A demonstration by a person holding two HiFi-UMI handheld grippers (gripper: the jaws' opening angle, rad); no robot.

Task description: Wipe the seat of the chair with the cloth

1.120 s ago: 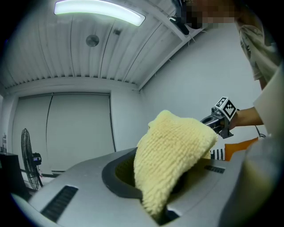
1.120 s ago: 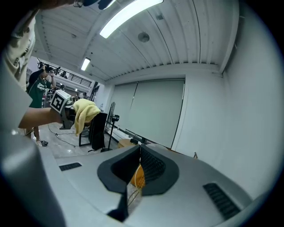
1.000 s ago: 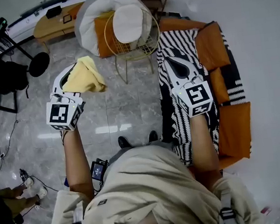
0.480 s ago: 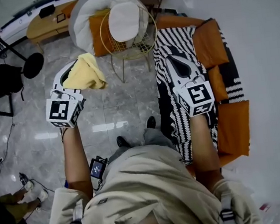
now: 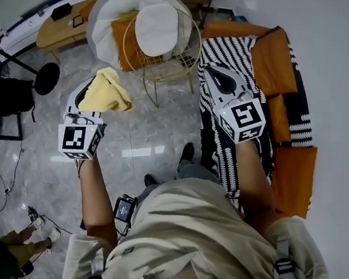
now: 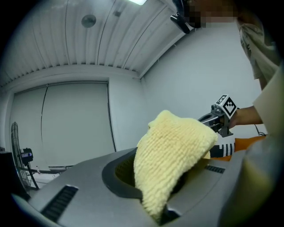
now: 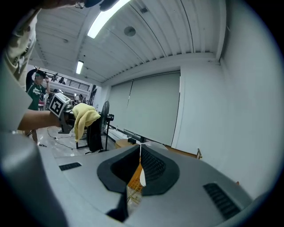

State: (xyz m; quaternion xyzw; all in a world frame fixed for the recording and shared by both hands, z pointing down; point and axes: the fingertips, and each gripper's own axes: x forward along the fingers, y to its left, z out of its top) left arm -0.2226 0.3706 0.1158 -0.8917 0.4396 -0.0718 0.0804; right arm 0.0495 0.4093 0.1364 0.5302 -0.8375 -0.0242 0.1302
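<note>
– Grey marble floor (image 5: 143, 139) all round, with a wire chair (image 5: 181, 60) ahead and an orange sofa (image 5: 272, 62) along the right wall. What is each hand doing?

– The left hand-held gripper (image 5: 86, 89) is clamped on a yellow cloth (image 5: 108, 93). Its own view shows the cloth pinched between the jaws and bunched up above them. The right hand-held gripper (image 7: 140, 148) has its jaws pressed together with nothing between them.

– Where is the cloth relative to the chair?

– Up in the air, off to the chair's left and clear of it. It touches neither the wire frame nor the white pad (image 5: 156, 26) on the seat. The right hand-held gripper hangs over the black-and-white striped blanket (image 5: 227, 51) that lies on the sofa.

– What has changed over the last second?

– Neither grip has changed: the left one pinches the cloth as before and the right one is shut as before. Both sit at nearly the same spots in the head view. The person's feet are what differ. One black shoe (image 5: 187, 152) now sits further forward than it did, so the person has stepped toward the chair. The chair also fills slightly more of the head view than a second ago.

– Anything beyond the chair?

– A low wooden table (image 5: 56, 33) at the far left, with a few dark things on it that are too small to make out.
</note>
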